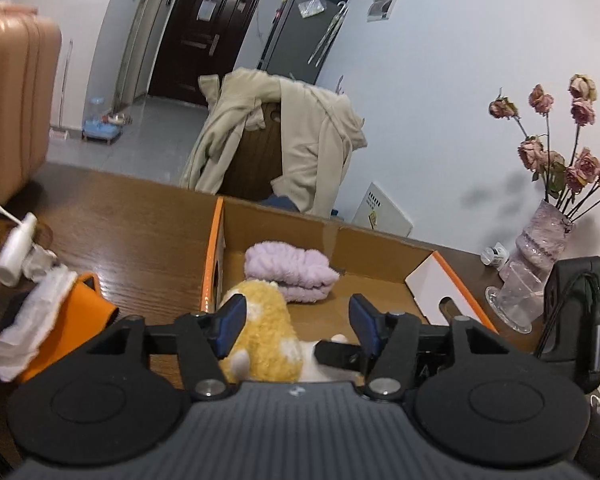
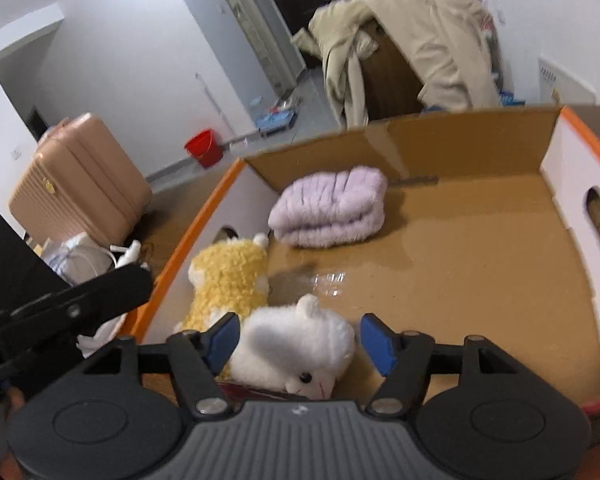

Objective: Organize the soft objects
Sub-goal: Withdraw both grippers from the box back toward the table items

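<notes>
My left gripper's (image 1: 298,322) fingers stand apart around the yellow plush (image 1: 264,334), the left pad grazing its fur, the right pad clear of it. My right gripper's (image 2: 300,342) fingers are likewise spread, with the white plush (image 2: 300,344) between them and a gap on its right side. No earlier view is to hand, so I judge only from this.

Both toys lie inside the cardboard box (image 2: 460,260) at its near left, the yellow one against the left wall, the white one just right of it. The folded lilac towel (image 2: 328,208) sits farther back.

I take this to be the release. To do it well, I should lift both hands straight up and back, so that no pad snags fur and drags a toy out, then keep the right half free for what follows.
</notes>
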Action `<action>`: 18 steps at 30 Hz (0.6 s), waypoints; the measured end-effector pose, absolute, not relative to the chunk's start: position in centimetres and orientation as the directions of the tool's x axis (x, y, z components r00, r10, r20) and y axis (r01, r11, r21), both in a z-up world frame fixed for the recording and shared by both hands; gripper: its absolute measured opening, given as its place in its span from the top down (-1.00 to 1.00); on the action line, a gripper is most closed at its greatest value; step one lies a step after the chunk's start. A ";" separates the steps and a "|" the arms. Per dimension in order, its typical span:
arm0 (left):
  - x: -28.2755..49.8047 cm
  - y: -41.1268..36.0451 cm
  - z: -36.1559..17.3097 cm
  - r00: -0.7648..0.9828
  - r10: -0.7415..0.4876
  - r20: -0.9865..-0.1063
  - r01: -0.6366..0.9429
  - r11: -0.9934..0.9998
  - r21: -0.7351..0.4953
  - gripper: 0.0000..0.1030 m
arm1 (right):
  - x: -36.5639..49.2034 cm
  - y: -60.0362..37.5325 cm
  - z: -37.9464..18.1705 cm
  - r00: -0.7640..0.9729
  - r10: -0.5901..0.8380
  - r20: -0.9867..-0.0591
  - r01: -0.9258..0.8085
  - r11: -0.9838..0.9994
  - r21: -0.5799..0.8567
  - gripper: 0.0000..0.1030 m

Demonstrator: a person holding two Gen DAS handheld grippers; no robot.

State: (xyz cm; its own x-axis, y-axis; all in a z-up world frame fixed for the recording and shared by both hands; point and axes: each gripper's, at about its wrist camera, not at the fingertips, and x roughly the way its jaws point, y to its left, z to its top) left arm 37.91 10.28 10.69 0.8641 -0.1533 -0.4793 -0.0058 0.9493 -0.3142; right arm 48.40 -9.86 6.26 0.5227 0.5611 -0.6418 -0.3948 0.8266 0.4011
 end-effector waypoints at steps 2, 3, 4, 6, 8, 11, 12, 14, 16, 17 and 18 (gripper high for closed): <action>36.4 9.9 12.0 0.877 -0.138 -0.461 -0.001 0.957 -0.289 -0.22 | 47.1 -10.8 8.0 0.566 0.545 -0.618 -0.398 0.837 0.375 -0.29; 35.7 9.7 12.6 0.884 -0.132 -0.449 0.006 0.962 -0.272 -0.27 | 46.4 -11.3 8.9 0.590 0.540 -0.601 -0.408 0.841 0.356 -0.31; 34.6 9.5 13.3 0.893 -0.125 -0.432 0.016 0.969 -0.248 -0.33 | 45.3 -12.0 10.1 0.619 0.530 -0.579 -0.421 0.847 0.325 -0.35; 32.1 8.8 14.7 0.913 -0.108 -0.393 0.033 0.981 -0.192 -0.55 | 43.1 -13.6 12.5 0.684 0.502 -0.529 -0.439 0.863 0.251 -0.46; 29.2 8.2 15.7 0.936 -0.090 -0.341 0.041 0.988 -0.146 -0.61 | 40.5 -15.6 14.7 0.755 0.461 -0.466 -0.432 0.885 0.174 -0.55; 25.8 7.1 16.5 0.959 -0.073 -0.275 0.050 0.995 -0.089 -0.75 | 36.9 -18.4 17.1 0.832 0.395 -0.390 -0.395 0.915 0.084 -0.70; 24.7 6.7 16.6 0.965 -0.065 -0.254 0.047 0.996 -0.076 -0.81 | 35.6 -19.2 17.7 0.857 0.367 -0.363 -0.373 0.926 0.056 -0.70; 23.1 6.1 16.6 0.969 -0.067 -0.237 0.053 0.997 -0.064 -0.82 | 33.7 -20.2 18.5 0.880 0.334 -0.339 -0.348 0.937 0.019 -0.70; 21.6 5.4 16.4 0.973 -0.069 -0.222 0.057 0.997 -0.058 -0.84 | 31.7 -20.9 18.7 0.893 0.321 -0.314 -0.337 0.941 0.004 -0.70; 20.5 5.0 16.2 0.976 -0.071 -0.205 0.062 0.997 -0.050 -0.87 | 30.5 -21.1 18.6 0.896 0.323 -0.305 -0.339 0.941 0.001 -0.71; 19.7 4.8 15.8 0.979 -0.077 -0.191 0.070 0.997 -0.043 -0.93 | 29.5 -21.2 18.2 0.897 0.329 -0.294 -0.344 0.939 0.000 -0.71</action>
